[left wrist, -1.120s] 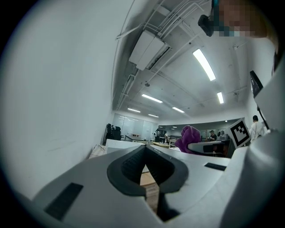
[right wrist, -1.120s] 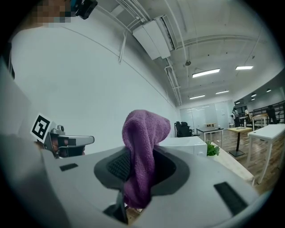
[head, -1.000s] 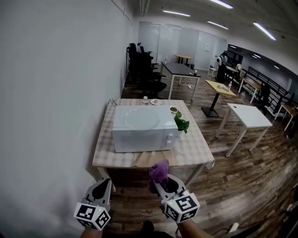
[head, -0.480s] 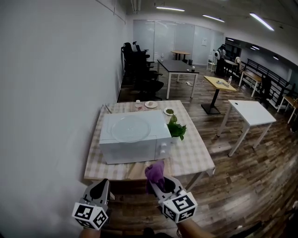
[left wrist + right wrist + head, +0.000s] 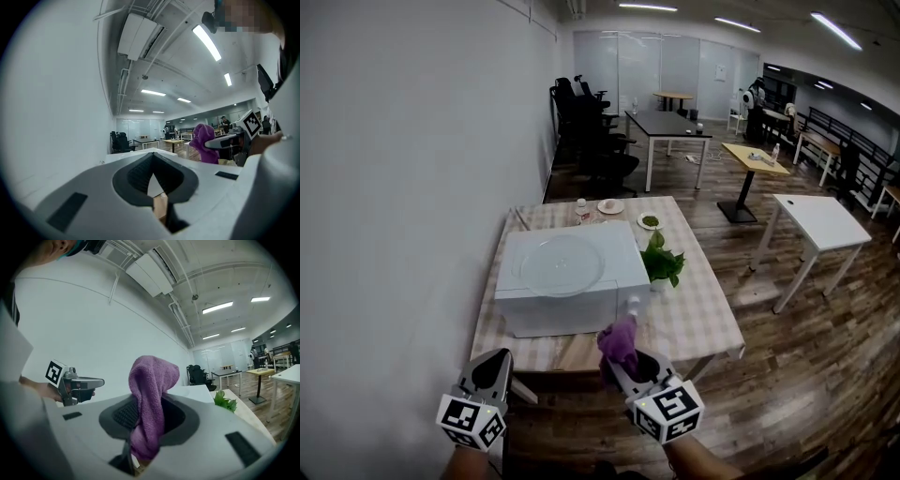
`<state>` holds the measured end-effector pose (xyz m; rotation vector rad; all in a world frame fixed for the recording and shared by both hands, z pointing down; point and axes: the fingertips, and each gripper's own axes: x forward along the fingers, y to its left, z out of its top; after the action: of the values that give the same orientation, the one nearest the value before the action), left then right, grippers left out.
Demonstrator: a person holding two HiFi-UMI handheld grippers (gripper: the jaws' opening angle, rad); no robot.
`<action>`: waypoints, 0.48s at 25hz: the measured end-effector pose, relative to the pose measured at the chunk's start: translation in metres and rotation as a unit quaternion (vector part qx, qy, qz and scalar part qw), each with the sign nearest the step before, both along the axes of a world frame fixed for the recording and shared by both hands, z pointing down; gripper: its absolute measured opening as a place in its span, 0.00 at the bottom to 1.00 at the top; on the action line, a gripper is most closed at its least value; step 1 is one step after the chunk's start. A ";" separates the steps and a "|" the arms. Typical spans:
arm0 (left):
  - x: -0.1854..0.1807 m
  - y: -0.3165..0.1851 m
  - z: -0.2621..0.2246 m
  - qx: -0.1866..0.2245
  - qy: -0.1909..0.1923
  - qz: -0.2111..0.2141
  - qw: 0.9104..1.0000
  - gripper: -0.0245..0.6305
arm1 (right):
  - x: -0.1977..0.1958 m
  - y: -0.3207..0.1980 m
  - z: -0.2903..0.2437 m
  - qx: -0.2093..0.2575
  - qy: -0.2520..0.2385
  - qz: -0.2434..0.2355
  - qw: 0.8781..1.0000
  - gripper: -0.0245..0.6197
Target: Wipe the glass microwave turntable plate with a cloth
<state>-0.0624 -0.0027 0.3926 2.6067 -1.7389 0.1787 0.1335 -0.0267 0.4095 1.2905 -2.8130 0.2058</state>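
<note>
— Started on the wiping yet?

— Not yet, judging by the gap. Holding both claws in the air, well short of the tabletop (image 5: 698, 323).

— Holding what in the right claw (image 5: 625, 364)?

— Clamped on a purple cloth (image 5: 619, 341), bunched up and sticking out past the tips.

— And in the left claw (image 5: 493, 359)?

— Nothing. Closed tip to tip, bare.

— Where to look for the plate (image 5: 561, 265)?

— On top of the microwave (image 5: 572, 314), lying flat. Probably, that is: only a faint round disc from this far off, with the rim hard to make out.

— Anything close by?

— A small plant (image 5: 662, 263) just right of the microwave, and a few little dishes (image 5: 610, 206) near the far edge of the tabletop.

— Done so far, then?

— Only the cloth in hand.

— And left to do?

— Nearly everything: getting up to the tabletop, reaching over the microwave, perhaps steadying the plate with the left claw, then rubbing the cloth across the glass.
</note>
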 end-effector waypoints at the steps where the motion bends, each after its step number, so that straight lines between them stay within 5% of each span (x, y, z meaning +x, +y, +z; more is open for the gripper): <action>1: -0.003 -0.005 0.000 0.000 -0.006 0.000 1.000 0.05 | 0.000 -0.004 -0.001 0.000 0.001 0.001 1.000 0.22; 12: -0.030 -0.087 0.000 0.007 -0.072 0.051 0.996 0.05 | -0.012 -0.067 -0.015 0.016 0.025 0.032 0.999 0.22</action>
<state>-0.0921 -0.0898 0.3924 2.7581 -1.6539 0.3657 0.1214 -0.0932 0.3941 1.3741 -2.7464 0.1275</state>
